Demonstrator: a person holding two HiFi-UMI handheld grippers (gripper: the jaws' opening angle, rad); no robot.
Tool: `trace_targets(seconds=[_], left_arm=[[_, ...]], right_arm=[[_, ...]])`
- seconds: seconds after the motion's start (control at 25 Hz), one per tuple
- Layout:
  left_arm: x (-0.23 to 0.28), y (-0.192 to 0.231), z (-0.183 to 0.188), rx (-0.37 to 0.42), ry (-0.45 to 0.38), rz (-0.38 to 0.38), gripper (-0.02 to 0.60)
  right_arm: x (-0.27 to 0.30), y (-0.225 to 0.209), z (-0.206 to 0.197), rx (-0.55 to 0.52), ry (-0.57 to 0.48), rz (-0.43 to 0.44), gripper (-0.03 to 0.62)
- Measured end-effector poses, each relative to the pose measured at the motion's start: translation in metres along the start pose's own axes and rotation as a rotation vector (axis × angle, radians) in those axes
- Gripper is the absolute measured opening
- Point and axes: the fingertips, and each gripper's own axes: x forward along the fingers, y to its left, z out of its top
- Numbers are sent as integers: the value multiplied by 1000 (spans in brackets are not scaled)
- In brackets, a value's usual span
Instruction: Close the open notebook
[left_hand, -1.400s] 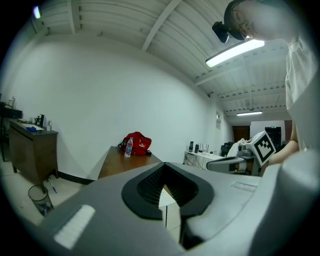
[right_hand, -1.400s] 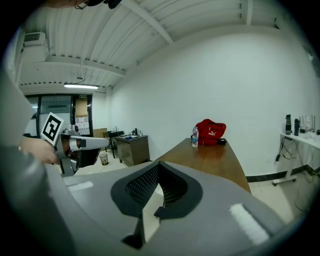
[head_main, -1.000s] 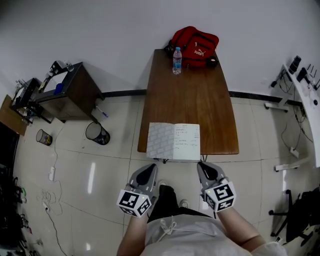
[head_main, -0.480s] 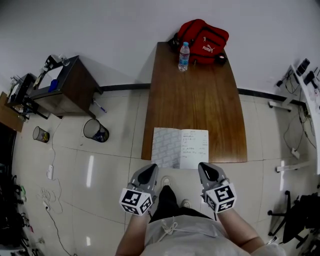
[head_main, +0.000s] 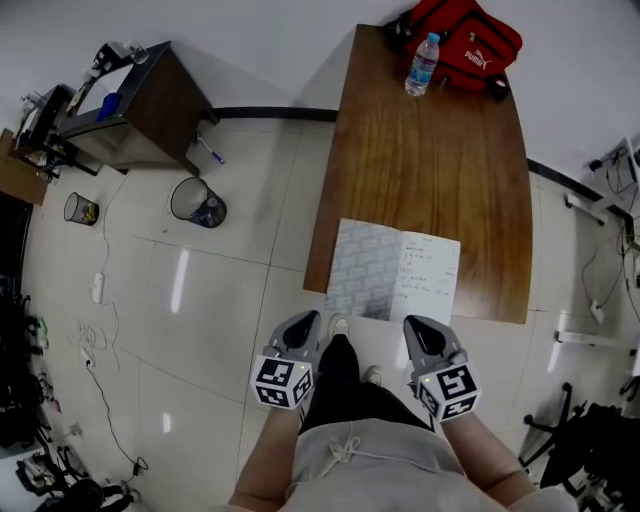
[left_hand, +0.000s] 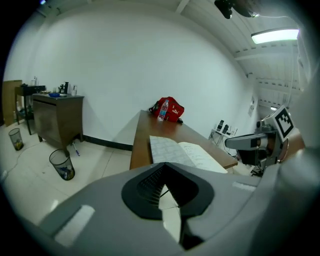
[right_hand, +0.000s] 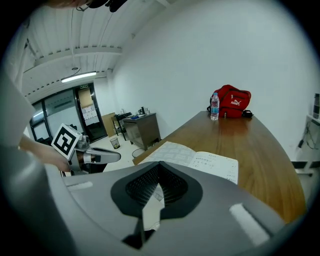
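Plainly, the notebook (head_main: 393, 272) lies open before left gripper (head_main: 307, 320) and right gripper (head_main: 416, 325).

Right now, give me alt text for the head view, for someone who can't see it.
Seen from above, an open notebook lies at the near edge of a brown wooden table, with the person's left gripper and right gripper held just short of it. A water bottle and red bag sit at the table's far end.
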Motion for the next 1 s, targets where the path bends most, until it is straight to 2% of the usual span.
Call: trace_targets(seconds=[0.12,0.2,0.28,0.52,0.68,0.84,1.0], left_arm=[[4,11,-24,-65,21,-4,9],[9,14,-35,-124,27,-23,92],[16,16,-42,-158,31,-42,126],[38,15,-51,-102,31,-121,171],[47,14,-46,-146,20,-174,172],[53,6,-50,-202,48,-242,159],[56,12,-50,-252,66,-240,120]], right_arm=[[12,15,-12,-44,30,24,6],[21,22,-20,-51,50,42,6],[28,26,-28,-52,65,56,6],[36,31,-44,-102,92,65,6],[35,27,-55,-106,116,58,6],[29,26,-62,-124,134,53,6],[26,23,-62,-111,139,37,6]])
